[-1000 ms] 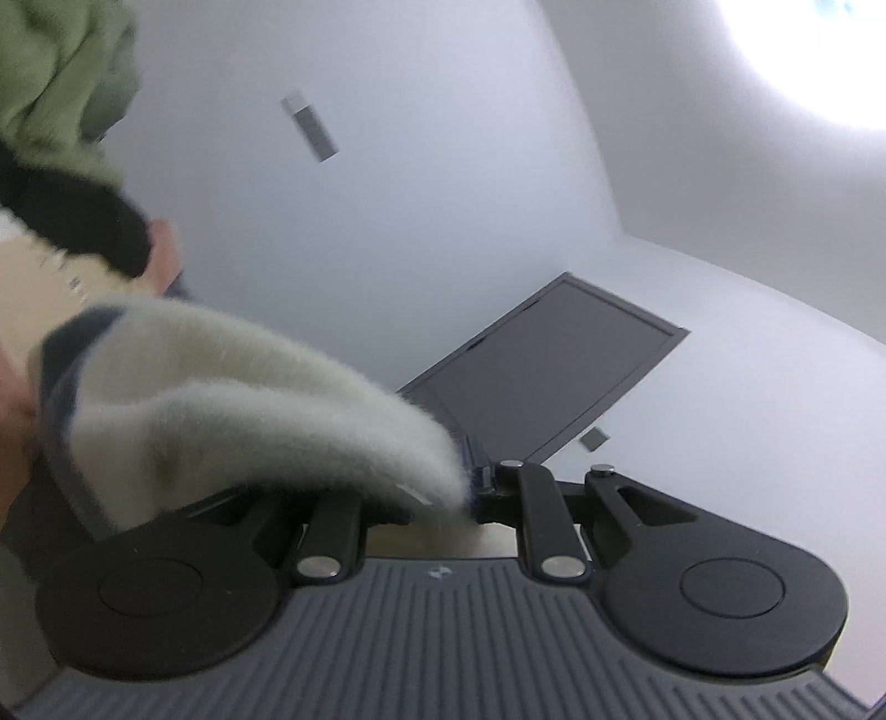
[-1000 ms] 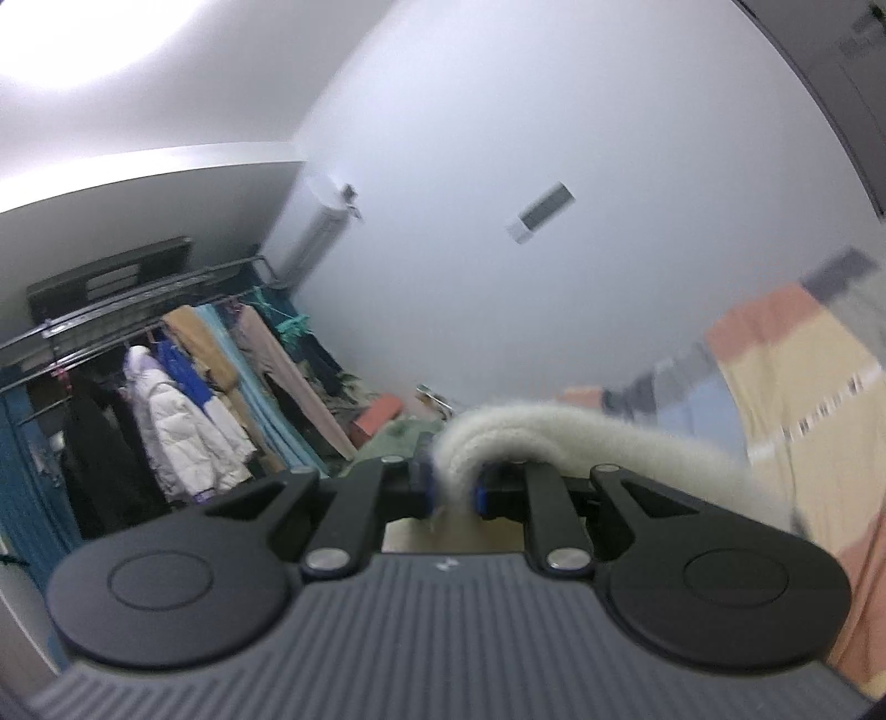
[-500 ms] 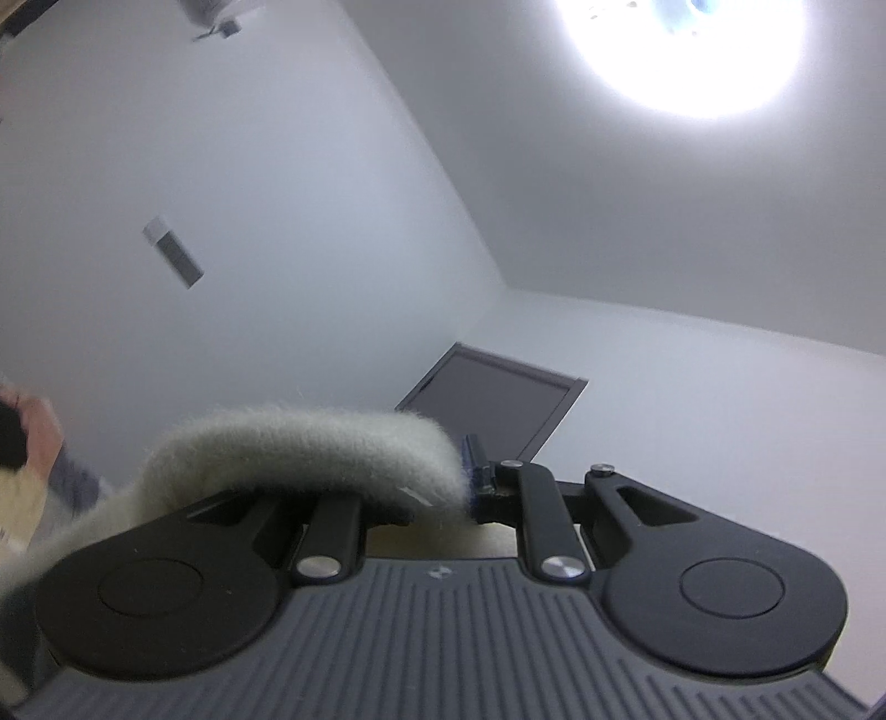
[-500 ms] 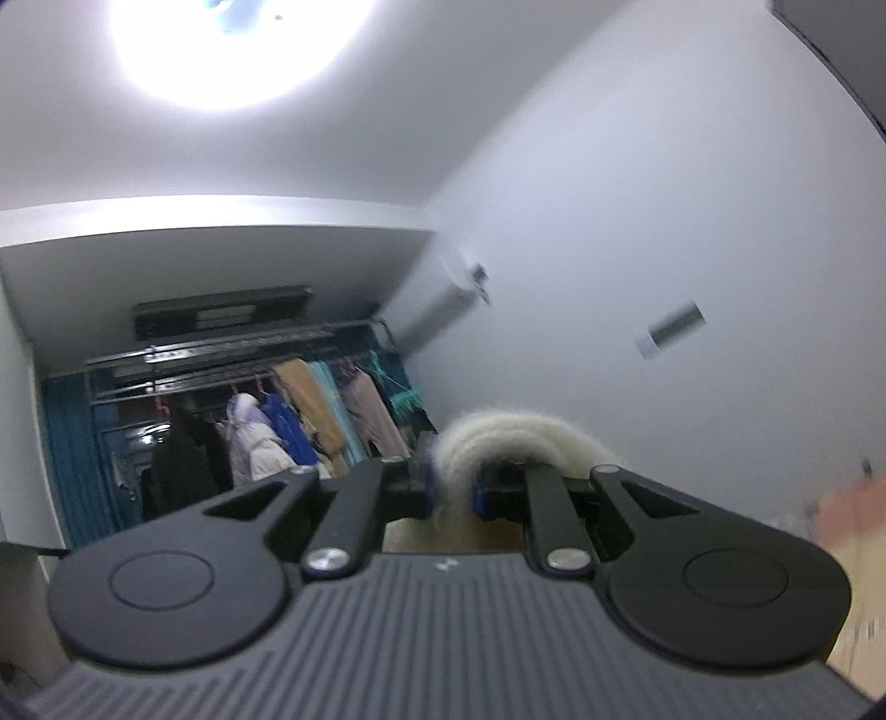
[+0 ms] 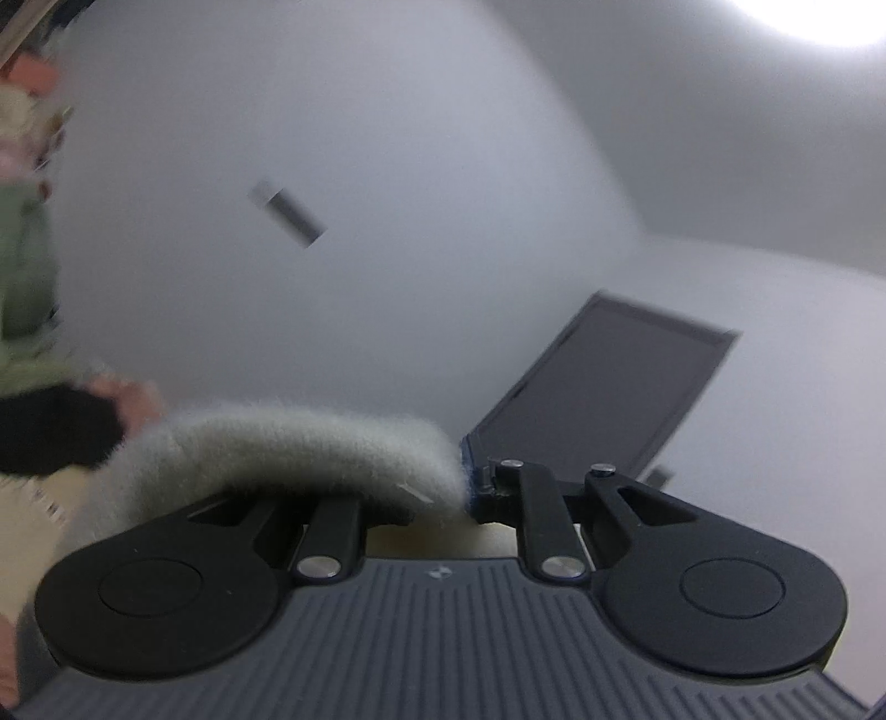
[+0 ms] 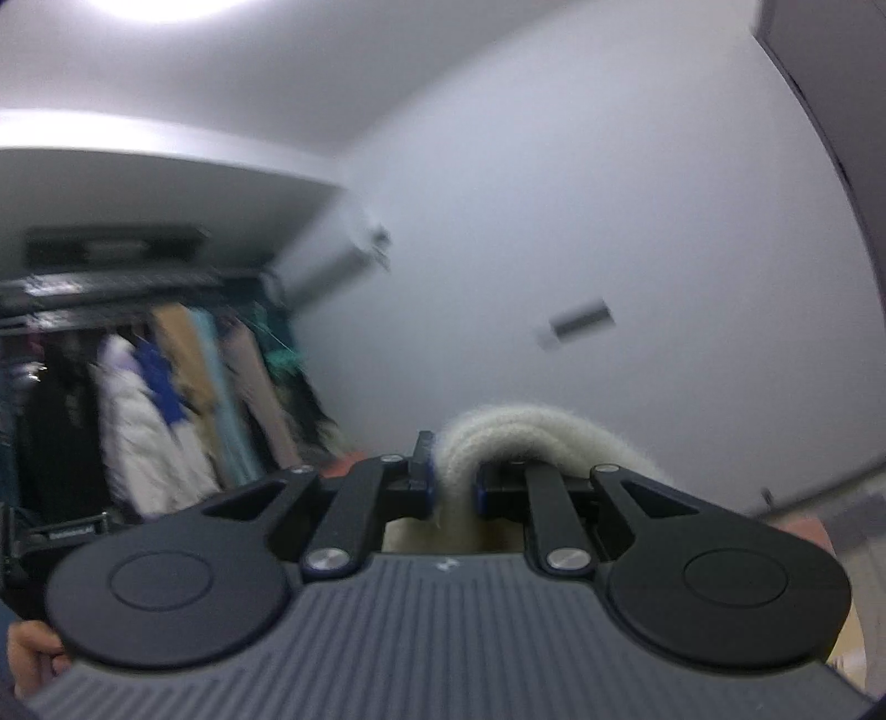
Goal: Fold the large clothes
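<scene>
A blurred strip of bed [image 6: 797, 526] shows at the right wrist view's lower right, its cover banded orange and grey. What lies on it cannot be told.

A pale grey wall [image 6: 637, 194] fills most of both wrist views, and everything else sits against it. A small grey rectangular plate [image 6: 581, 321] is fixed to the wall at mid-height. A white air conditioner [image 6: 338, 263] is mounted on the wall where it meets the corner. Beyond that corner, away from the wall, a rack of hanging clothes [image 6: 166, 387] shows blurred coats in white, blue, tan and teal. In the left wrist view a dark door [image 5: 603, 387] stands in the adjoining wall, past the corner. A bright ceiling light [image 5: 819, 22] glares above the wall.
</scene>
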Available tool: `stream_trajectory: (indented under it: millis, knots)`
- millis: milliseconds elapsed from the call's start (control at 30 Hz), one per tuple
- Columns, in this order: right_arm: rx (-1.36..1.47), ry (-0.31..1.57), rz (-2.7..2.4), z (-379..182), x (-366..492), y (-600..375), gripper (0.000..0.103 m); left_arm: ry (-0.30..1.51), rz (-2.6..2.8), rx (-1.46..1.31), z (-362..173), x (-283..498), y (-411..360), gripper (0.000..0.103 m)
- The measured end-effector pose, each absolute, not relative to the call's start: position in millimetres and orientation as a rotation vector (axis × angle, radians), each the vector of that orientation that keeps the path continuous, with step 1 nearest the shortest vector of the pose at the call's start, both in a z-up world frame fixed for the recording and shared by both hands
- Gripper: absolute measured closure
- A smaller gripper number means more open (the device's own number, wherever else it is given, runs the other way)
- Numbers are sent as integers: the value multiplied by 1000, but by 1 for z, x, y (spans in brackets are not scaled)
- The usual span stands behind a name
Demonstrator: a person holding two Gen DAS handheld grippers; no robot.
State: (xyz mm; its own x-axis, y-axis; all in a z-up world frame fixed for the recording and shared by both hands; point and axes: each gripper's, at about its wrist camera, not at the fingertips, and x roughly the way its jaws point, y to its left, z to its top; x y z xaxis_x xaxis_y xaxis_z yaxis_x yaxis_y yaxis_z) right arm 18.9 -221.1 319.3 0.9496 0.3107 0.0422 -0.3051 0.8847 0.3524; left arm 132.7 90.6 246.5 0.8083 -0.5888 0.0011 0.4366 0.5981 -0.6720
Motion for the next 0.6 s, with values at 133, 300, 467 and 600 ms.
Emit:
stream_trajectory:
  millis: [133, 300, 467, 600]
  knots:
    - [365, 122, 269, 247, 89, -228, 87, 327, -526, -685, 163, 212, 84, 84]
    - [376, 235, 208, 159, 189, -223, 87, 466, -440, -661, 48, 315, 81, 84]
    - [412, 329, 134, 59, 277, -218, 87, 561, -412, -628, -39, 395, 71, 84]
    - [489, 388, 84, -7, 315, -221, 87, 650, -414, -610, -94, 442, 65, 84]
